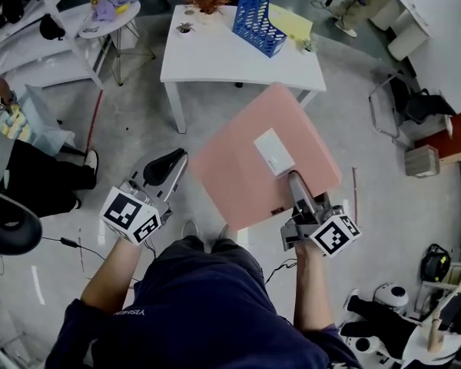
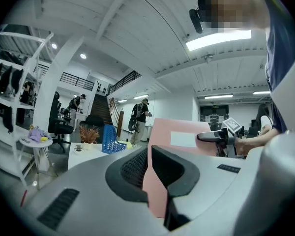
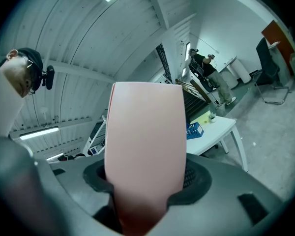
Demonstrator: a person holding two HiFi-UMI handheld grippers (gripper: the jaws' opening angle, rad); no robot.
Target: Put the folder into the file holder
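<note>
Folder, clamped by the right gripper, may sag and slip before the file holder; the left gripper straddles its corner, grip unclear.

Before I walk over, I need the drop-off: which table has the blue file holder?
The white rectangular table ahead: the blue file holder stands near its far right corner. The small round table left of it has no holder.

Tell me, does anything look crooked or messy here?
Nothing is spilled or broken. Only the blue file holder sits slantwise on the white table, not lined up with its edges.
</note>
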